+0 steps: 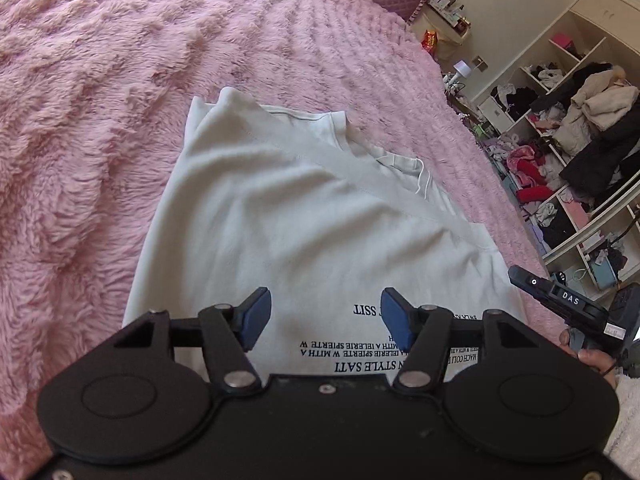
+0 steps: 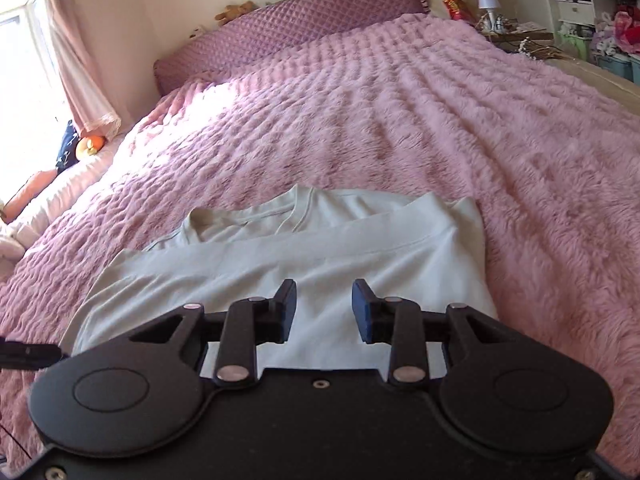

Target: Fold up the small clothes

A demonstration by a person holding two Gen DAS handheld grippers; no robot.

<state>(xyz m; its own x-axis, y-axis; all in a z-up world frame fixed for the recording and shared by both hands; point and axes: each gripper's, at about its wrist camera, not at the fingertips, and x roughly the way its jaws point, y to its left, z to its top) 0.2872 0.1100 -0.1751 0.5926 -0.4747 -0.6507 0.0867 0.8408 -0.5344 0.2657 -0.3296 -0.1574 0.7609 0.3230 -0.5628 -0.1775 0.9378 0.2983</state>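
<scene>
On pink fuzzy blanket [image 2: 440, 120], white shirt [image 2: 320, 264] lies partly folded at 6 o'clock; left gripper [image 1: 325, 318] and right gripper [image 2: 324, 308] both spread, pinching nothing.

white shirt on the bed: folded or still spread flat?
Partly folded. The white shirt has one side flap laid over its body, its edge crossing diagonally below the collar; printed text shows near the hem. Not a compact fold yet.

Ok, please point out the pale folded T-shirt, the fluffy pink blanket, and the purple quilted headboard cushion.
Pale folded T-shirt [image 2: 360, 264]: right wrist view, on the folded-over top layer.
Fluffy pink blanket [image 1: 100, 120]: left wrist view, on bare pile left of the shirt.
Purple quilted headboard cushion [image 2: 288, 28]: right wrist view, on its quilted front face.
</scene>
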